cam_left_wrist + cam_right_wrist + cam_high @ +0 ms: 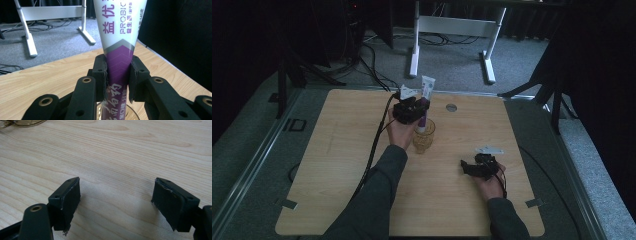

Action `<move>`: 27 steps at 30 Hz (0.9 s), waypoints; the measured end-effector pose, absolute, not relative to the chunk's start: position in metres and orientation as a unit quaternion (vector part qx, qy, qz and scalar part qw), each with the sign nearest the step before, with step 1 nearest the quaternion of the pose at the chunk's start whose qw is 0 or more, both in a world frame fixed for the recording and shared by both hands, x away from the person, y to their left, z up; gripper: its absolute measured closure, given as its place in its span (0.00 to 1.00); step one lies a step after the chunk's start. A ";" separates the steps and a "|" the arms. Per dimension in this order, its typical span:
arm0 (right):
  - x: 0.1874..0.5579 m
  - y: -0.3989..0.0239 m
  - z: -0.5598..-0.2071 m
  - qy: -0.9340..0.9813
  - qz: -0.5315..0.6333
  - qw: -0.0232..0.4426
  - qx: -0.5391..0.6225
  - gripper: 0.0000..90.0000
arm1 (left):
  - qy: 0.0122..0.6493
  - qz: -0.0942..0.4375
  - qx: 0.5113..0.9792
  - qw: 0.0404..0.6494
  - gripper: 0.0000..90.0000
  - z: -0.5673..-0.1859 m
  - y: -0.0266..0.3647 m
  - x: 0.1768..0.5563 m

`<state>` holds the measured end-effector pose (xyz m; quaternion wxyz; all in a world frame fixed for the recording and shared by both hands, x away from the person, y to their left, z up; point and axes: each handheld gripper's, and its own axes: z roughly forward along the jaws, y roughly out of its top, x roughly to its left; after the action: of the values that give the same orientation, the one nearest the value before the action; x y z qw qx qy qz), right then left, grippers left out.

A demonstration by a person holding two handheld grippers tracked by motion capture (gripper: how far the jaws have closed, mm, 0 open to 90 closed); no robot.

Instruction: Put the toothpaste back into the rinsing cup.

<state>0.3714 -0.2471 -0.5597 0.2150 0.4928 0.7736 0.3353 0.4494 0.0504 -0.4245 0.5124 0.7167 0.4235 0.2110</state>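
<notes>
Black jaws of my left gripper (117,80) stand closest to the lens in the left gripper view, and they pinch a toothpaste tube (119,50) on its purple lower part, one pad on each side. Its body is soft plastic, flat and wide at the upper white end and narrower toward the bottom, with purple print on the white. In the high view the left gripper (417,111) holds this tube (426,100) upright, with its lower end down in an amber glass cup (423,136) that stands near the middle of the wooden table (337,165). The cup is transparent and looks ribbed or textured on its wall, though it is too small for me to be sure.

I judge that the step in hand is to place the tube into the cup, and that it is nearly done: the tube is already inside, but my pads are not released yet. The next move, I think, calls for a slow opening of the jaws and then a straight lift away, so that the tube leans on the rim and the light cup does not tip.

My right gripper (469,167) rests low over the table, well apart from the cup, with its jaws spread wide and nothing between them; under it I see pale wood grain (117,157).
</notes>
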 end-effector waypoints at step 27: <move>0.371 -0.247 -0.560 0.774 0.335 0.215 0.492 0.25 | 0.416 0.197 0.749 0.476 0.78 -0.452 0.045 0.443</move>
<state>0.3714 -0.2471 -0.5598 0.2153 0.4924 0.7738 0.3352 0.4429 0.0453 -0.4520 0.4761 0.7491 0.4164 0.1971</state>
